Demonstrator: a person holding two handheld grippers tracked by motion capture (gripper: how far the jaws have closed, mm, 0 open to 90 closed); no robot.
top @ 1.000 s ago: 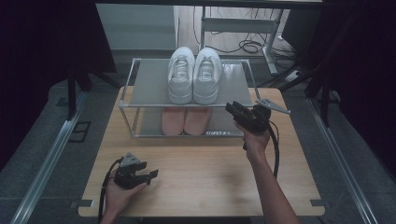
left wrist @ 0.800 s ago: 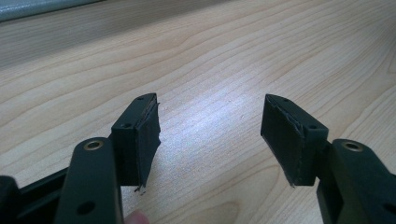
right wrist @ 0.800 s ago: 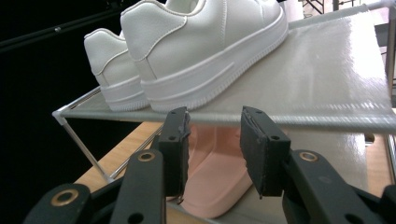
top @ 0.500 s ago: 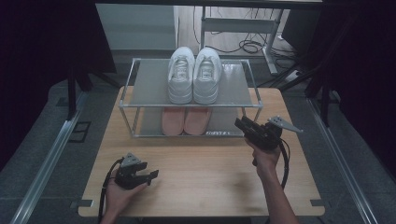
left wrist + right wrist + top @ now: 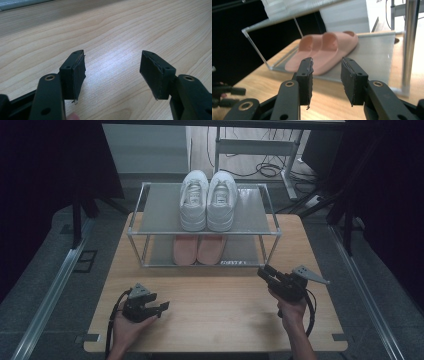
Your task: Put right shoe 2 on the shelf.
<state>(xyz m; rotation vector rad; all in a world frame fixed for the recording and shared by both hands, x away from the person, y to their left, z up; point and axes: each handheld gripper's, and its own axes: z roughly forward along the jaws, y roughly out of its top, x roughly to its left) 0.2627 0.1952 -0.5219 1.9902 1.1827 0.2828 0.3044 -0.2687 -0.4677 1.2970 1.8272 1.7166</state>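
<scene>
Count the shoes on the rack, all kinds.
4. Two white sneakers side by side on the top shelf; two pink slides side by side on the bottom shelf. More could hide beneath the top shelf.

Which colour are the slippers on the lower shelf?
Pink slippers; the right gripper view shows them best.

I see a wooden table [image 5: 215, 315] bearing a two-tier rack [image 5: 250, 220] at its far side: white sneakers [image 5: 207, 200] on top, pink slippers [image 5: 197, 249] below.

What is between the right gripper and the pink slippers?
Nothing but bare wooden table and the rack's front edge. The right gripper view shows open jaws on the right gripper pointing at the pink slippers.
</scene>
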